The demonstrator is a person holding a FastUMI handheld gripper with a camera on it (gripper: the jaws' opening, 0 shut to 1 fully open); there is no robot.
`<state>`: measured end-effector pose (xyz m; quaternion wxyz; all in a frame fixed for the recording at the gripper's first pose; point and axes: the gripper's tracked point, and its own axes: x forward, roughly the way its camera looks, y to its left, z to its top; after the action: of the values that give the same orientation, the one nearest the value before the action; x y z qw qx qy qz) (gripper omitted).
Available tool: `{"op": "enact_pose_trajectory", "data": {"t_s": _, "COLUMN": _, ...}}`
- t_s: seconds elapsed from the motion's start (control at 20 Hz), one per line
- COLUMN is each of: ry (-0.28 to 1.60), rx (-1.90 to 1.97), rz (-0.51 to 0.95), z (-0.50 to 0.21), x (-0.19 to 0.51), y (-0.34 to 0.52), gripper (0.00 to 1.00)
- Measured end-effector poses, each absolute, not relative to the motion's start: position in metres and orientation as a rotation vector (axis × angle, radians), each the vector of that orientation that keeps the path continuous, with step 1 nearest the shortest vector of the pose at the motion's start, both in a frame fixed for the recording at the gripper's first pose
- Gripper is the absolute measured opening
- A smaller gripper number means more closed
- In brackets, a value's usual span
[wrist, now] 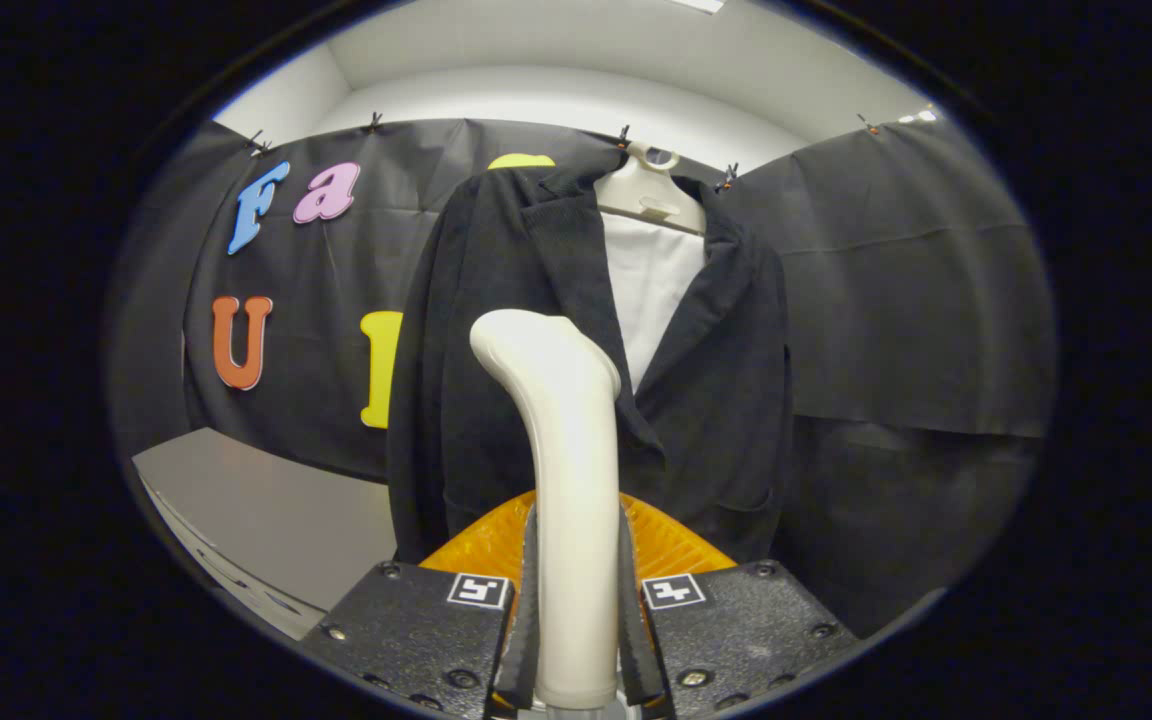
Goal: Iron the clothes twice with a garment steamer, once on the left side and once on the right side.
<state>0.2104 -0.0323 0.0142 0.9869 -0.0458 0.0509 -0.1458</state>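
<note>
Currently my gripper is clamped on the garment steamer, handle upright between both fingers. Its head stands just before the dark jacket, nearer that garment's lapel opening; I'd judge contact unclear.

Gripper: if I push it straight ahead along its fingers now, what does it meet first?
Probably the dark jacket on the hanger. The gripper is shut on the steamer, whose head would likely touch the left front panel first; depth is unclear.
</note>
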Motion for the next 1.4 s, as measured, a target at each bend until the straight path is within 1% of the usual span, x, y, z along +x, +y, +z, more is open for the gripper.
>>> {"op": "enact_pose_trajectory", "data": {"t_s": 0.7, "ry": 0.325, "rx": -0.094, "rz": -0.320, "z": -0.119, "x": 0.185, "y": -0.048, "gripper": 0.35}}
{"op": "enact_pose_trajectory", "data": {"t_s": 1.4, "ry": 0.444, "rx": -0.106, "rz": -0.362, "z": -0.187, "x": 0.181, "y": -0.067, "gripper": 0.35}}
